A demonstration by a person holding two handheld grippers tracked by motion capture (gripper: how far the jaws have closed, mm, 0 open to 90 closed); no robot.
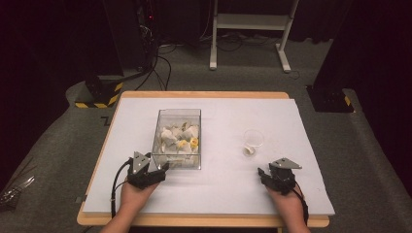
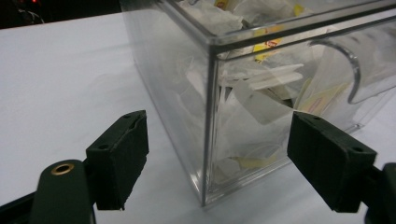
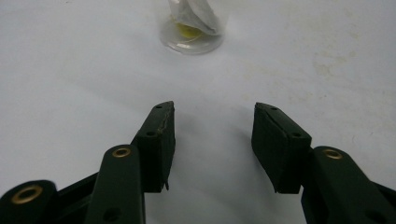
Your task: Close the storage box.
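Observation:
A clear plastic box (image 1: 178,138) stands left of the table's middle, holding several white and yellow sachets (image 1: 180,140). My left gripper (image 1: 159,171) sits at the box's near left corner, open. In the left gripper view that corner of the box (image 2: 177,70) stands between the wide-apart jaws of the left gripper (image 2: 217,158), apart from both pads. To the right stands a small clear cup (image 1: 253,141) with a sachet inside. My right gripper (image 1: 268,174) rests open on the table just in front of the cup (image 3: 191,25). Nothing lies between the right gripper's (image 3: 214,135) jaws.
A white sheet (image 1: 218,191) covers the wooden table (image 1: 204,222). On the carpeted floor behind are a white stand's legs (image 1: 248,29), cables (image 1: 158,68) and a black base with yellow-black stripes (image 1: 99,94). Another dark base (image 1: 330,99) sits at the right.

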